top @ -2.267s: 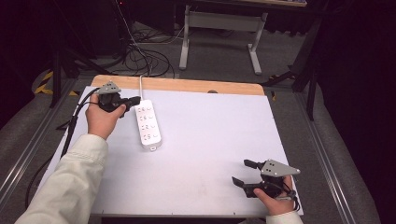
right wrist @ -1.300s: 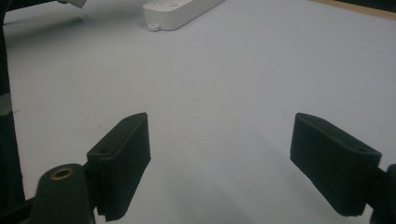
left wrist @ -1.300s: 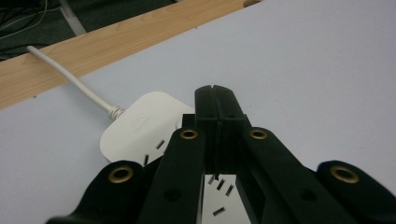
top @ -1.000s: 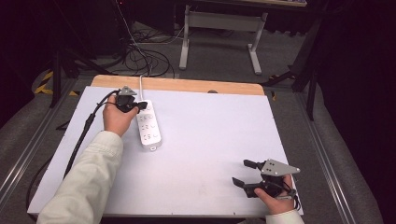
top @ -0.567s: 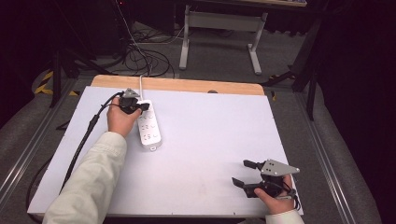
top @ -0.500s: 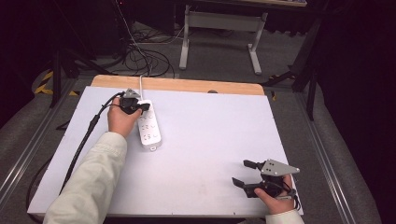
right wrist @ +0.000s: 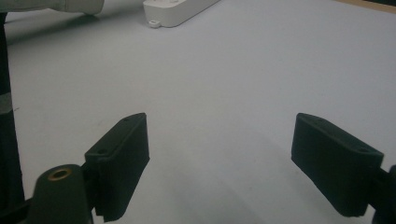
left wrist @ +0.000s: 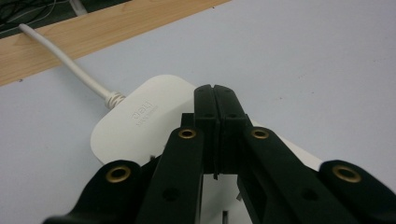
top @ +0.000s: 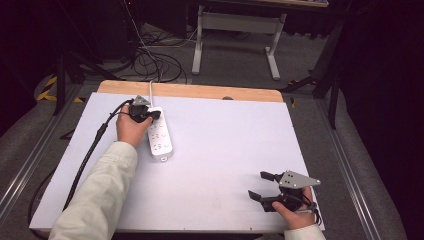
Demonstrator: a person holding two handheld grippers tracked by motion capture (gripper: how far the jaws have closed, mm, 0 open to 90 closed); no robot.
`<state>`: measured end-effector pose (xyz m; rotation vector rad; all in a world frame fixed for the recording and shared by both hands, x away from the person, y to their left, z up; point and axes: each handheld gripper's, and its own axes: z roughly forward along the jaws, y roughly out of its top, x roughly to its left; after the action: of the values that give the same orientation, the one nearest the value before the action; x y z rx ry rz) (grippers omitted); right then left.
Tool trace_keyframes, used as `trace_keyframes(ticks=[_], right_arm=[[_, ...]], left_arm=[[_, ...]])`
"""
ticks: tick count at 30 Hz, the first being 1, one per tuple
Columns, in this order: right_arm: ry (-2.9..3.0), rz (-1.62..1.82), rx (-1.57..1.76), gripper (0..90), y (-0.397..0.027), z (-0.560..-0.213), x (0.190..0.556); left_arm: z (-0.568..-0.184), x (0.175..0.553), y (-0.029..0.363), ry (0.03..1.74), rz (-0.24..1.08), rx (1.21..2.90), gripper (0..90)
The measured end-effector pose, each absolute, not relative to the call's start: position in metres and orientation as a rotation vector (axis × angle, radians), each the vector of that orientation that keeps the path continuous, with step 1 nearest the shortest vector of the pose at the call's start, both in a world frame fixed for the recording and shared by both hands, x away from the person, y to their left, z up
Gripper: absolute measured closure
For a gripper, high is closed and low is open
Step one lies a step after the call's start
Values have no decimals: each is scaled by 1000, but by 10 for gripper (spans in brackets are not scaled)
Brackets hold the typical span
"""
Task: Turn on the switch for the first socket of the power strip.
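Power strip (top: 159, 136): lies on the white table (top: 225, 150), its long axis running from the wooden far edge (top: 200, 91) toward the person; white cord (left wrist: 70, 63) leaves its far end over that edge.
Left gripper (top: 145, 114): poised over the strip's cord end, jaws pressed together with nothing between them; in the left gripper view the strip's body lies directly under and just beyond the tips.
Right gripper (top: 260, 186): well apart from the strip, near the table's close right corner, jaws spread wide and empty.
Nearer hand: the left, by far.
Obstacles: none between strip and either gripper; a sleeve (top: 102, 190) lies beside the strip.
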<state>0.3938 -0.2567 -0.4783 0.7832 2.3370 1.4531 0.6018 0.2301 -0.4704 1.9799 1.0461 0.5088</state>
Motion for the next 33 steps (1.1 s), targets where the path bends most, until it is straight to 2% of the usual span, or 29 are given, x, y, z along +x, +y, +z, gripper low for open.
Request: trace_keyframes(ticks=[15, 33], right_arm=[[2336, 1460, 776, 199, -257, -478, 393], [2333, 1467, 775, 199, -258, -478, 393]], left_arm=[[-472, 602, 232, 1058, 476, 1954, 898], [-474, 602, 229, 1079, 512, 1949, 900]])
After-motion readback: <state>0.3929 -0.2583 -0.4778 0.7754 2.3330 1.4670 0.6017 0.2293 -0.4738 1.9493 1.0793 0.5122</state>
